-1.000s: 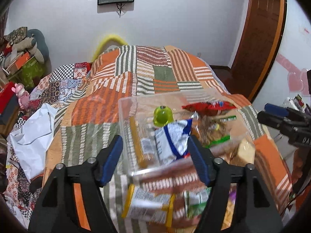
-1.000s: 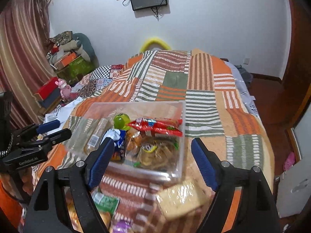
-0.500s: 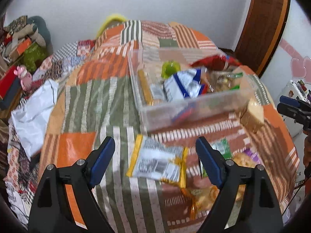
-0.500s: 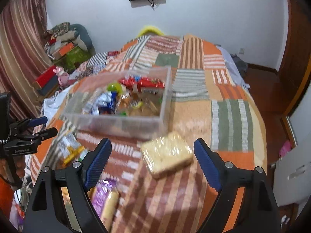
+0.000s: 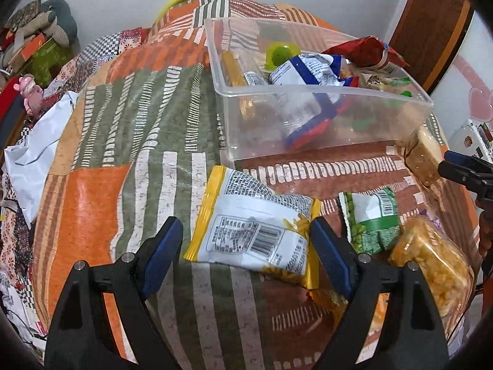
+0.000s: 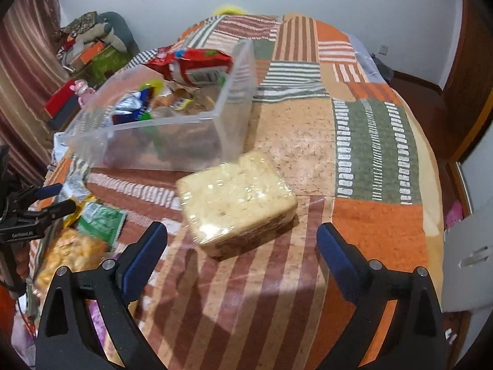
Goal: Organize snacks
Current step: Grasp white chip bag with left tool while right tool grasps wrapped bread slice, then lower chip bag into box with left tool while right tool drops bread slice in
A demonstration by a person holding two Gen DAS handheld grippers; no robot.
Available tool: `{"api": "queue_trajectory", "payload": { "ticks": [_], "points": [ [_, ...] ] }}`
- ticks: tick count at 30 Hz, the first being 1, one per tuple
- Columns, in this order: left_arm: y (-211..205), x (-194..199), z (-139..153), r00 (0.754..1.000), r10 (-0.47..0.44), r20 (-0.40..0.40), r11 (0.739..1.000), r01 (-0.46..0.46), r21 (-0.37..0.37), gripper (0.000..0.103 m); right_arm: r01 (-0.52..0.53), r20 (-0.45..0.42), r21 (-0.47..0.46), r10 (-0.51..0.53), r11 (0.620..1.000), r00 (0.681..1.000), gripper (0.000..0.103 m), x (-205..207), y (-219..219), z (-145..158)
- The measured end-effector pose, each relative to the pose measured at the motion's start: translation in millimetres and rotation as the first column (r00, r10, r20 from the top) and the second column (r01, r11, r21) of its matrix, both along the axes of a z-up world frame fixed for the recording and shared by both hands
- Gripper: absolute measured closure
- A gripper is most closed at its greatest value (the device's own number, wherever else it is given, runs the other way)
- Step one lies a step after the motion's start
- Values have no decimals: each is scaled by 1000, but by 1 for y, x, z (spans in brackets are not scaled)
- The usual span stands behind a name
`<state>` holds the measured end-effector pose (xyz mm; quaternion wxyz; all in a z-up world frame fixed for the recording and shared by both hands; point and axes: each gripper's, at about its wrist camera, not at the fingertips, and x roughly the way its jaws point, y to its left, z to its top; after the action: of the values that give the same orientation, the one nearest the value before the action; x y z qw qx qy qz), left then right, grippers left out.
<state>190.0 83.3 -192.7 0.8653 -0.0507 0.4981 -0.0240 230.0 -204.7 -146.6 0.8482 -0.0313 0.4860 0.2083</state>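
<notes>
A clear plastic bin [image 5: 308,117] holding several snack packets sits on the patchwork bedspread; it also shows in the right wrist view [image 6: 172,135]. My left gripper [image 5: 246,240] is open, its jaws on either side of a white and yellow snack packet [image 5: 252,228] lying in front of the bin. My right gripper [image 6: 242,243] is open, low over a wrapped block of pale crackers [image 6: 237,203] beside the bin. A green packet [image 5: 372,219] and a bag of yellow puffs [image 5: 431,259] lie to the right of the white packet.
The bedspread [image 5: 129,141] extends left and far behind the bin. A white plastic bag [image 5: 34,151] lies at the bed's left edge. Cluttered boxes and a pillow stack [image 6: 92,46] stand by the wall. A wooden door [image 5: 431,24] is at the right.
Both grippers have come down and back from over the bin to the loose snacks in front of it. The left now frames the white and yellow packet, the right the cracker block.
</notes>
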Motion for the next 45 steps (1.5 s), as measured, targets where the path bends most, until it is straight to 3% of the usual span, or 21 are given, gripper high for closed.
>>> {"api": "queue_trajectory", "payload": {
  "ticks": [7,13,16,22,26,34,45],
  "points": [
    [-9,6,-7,999,-23,26,1000,23,20,18,-14,-41,-24,13,1000,999,6,13,10,-15],
    [-10,1,-4,997,-43,69,999,43,10,35,-11,-19,-28,11,1000,1000,7,13,15,-18],
    [-10,-5,0,996,-46,78,999,45,7,43,-29,-10,-12,29,1000,1000,19,13,16,-17],
    [-8,-16,11,994,-35,102,999,32,29,53,-22,3,7,22,1000,1000,22,3,12,-13],
    [-6,-22,19,993,-35,117,999,32,22,54,-15,6,23,15,1000,1000,22,-6,7,-6],
    [-3,-36,51,983,-16,181,1000,15,7,54,-39,96,8,38,999,995,22,-32,10,26],
    [-8,-28,101,955,-11,295,1000,15,-11,54,-52,183,82,36,995,982,22,-27,27,62]
  ]
}}
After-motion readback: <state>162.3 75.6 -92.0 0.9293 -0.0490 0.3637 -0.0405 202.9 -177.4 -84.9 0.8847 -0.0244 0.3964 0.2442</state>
